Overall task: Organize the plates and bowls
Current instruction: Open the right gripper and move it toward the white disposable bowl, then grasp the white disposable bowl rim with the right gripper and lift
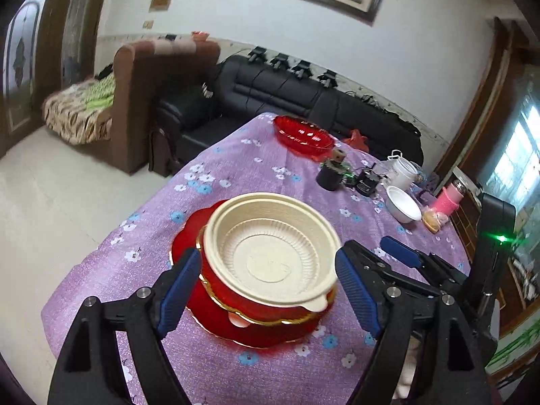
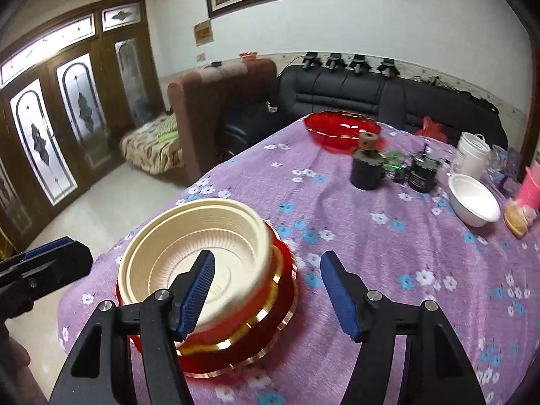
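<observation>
A purple flowered cloth covers the worktop (image 1: 101, 276) in a sitting room with a black sofa (image 1: 303, 91) behind. Near the worktop's front left edge, the cream bowl (image 1: 270, 246) sits nested in a red bowl (image 1: 236, 297) on a red plate (image 1: 189, 229). Your left gripper (image 1: 270, 297) straddles the stack, fingers wide, not touching. Your right gripper (image 2: 270, 297) stands open too, empty. A white bowl (image 2: 472, 202) rests toward the right edge.

Three bowls (image 1: 270, 253), two red plates (image 1: 249, 334).
</observation>
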Available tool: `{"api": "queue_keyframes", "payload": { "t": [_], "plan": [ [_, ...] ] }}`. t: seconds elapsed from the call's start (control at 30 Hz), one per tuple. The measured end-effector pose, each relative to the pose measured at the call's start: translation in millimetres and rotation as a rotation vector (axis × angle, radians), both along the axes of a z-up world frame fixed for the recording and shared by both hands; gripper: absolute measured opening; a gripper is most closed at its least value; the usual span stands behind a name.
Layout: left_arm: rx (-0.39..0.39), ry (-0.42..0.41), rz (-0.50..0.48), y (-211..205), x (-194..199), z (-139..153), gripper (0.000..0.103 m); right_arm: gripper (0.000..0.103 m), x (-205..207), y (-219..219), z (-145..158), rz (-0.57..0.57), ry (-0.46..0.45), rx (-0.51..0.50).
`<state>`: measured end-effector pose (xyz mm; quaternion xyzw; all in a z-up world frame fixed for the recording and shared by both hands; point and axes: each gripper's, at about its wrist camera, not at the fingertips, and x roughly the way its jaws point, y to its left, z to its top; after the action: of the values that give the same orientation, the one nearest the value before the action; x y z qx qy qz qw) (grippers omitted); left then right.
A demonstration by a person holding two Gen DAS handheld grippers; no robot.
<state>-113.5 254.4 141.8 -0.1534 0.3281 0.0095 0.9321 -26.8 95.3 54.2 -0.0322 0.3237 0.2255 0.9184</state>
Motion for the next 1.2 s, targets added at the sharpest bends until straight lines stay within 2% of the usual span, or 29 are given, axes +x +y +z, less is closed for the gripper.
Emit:
{"api": "queue_keyframes", "payload": {
  "t": [0.1,0.27,0.37,0.57,0.7,0.83,0.97,1.1,1.2],
  "plan": [
    [0.046,-0.034,-0.027,-20,-7,5,0.083,0.072,-9,-25,-1,-0.027,0.011,0.021],
    [0.101,-0.078,-0.126,-64,-13,9,0.087,0.073,-14,-70,-8,-0.092,0.045,0.039],
    [0.104,-0.064,-0.180,-89,-11,5,0.087,0.073,-10,-98,-13,-0.140,0.068,0.051],
    [0.111,-0.024,-0.261,-125,-6,-8,0.087,0.073,12,-168,-27,-0.260,0.156,0.142],
    [0.122,0.027,-0.313,-147,0,-23,0.087,0.073,16,-207,-33,-0.323,0.201,0.182],
    [0.135,0.055,-0.347,-158,3,-32,0.087,0.073,-7,-249,-21,-0.373,0.173,0.178],
    [0.140,0.086,-0.359,-165,10,-42,0.087,0.073,-45,-314,1,-0.494,0.113,0.172],
    [0.125,0.112,-0.396,-174,17,-50,0.087,0.075,-92,-386,18,-0.706,0.037,0.121],
    [0.113,0.121,-0.441,-184,22,-51,0.087,0.077,-120,-437,17,-0.864,0.043,0.125]
  ]
}}
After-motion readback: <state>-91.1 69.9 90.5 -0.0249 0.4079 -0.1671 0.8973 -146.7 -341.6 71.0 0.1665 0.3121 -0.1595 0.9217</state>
